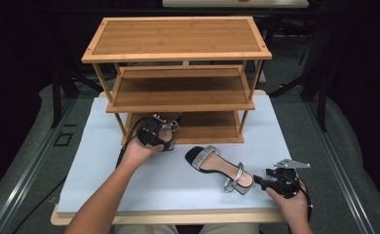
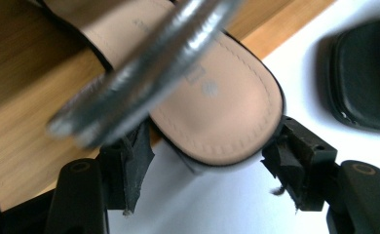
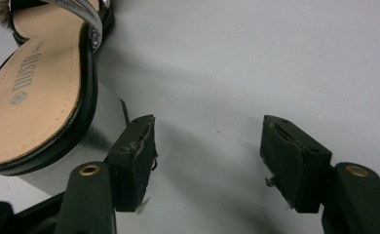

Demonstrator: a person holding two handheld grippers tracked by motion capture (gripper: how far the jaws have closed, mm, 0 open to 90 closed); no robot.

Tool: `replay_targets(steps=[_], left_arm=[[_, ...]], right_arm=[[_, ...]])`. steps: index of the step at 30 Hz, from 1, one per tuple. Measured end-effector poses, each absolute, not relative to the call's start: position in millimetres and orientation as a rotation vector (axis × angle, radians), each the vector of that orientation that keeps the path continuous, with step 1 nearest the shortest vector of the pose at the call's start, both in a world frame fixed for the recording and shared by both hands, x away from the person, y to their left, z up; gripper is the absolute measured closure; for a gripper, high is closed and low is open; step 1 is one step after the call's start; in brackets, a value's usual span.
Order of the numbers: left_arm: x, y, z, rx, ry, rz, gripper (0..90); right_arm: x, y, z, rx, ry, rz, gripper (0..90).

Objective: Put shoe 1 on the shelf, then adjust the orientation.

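Note:
A black sandal with a silver strap [image 1: 167, 125] rests on the front edge of the wooden rack's bottom shelf [image 1: 208, 129]. My left gripper [image 1: 155, 130] is at its heel. In the left gripper view the beige-lined heel [image 2: 217, 112] lies between the wide-apart jaws of the left gripper [image 2: 207, 180], which is open. The matching sandal [image 1: 218, 166] lies on the white mat, toe toward the rack. My right gripper [image 1: 258, 181] stands open just behind its heel. In the right gripper view that heel [image 3: 37, 97] sits left of the right gripper [image 3: 208, 161], outside the jaws.
The three-shelf bamboo rack [image 1: 178, 39] stands at the back of the white mat [image 1: 100, 161]; its top and middle shelves are bare. The second sandal's black toe [image 2: 363, 73] shows at the right of the left gripper view. Dark floor surrounds the table.

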State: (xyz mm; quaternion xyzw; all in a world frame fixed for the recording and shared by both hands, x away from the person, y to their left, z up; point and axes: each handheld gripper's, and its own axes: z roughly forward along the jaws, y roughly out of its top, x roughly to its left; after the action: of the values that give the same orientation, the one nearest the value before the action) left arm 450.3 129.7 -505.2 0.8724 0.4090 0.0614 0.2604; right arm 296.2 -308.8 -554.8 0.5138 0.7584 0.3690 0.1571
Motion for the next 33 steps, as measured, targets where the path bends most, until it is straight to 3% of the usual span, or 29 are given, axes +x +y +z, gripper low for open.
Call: replay_targets(steps=[8, 15, 25, 33], left_arm=[[412, 150, -509, 2.355, 1.059, 0.057, 38.0], [378, 168, -512, 2.358, 1.001, 0.092, 43.2], [365, 194, -506, 2.306, 1.02, 0.054, 42.9], [359, 205, -500, 2.339, 1.001, 0.107, 42.7]], right_arm=[[295, -307, -552, 1.463, 2.16, 1.059, 37.1], [295, -304, -543, 1.441, 2.16, 1.071, 37.1], [299, -297, -516, 1.365, 2.188, 1.071, 36.9], [305, -291, -506, 1.354, 2.254, 1.011, 37.4]])
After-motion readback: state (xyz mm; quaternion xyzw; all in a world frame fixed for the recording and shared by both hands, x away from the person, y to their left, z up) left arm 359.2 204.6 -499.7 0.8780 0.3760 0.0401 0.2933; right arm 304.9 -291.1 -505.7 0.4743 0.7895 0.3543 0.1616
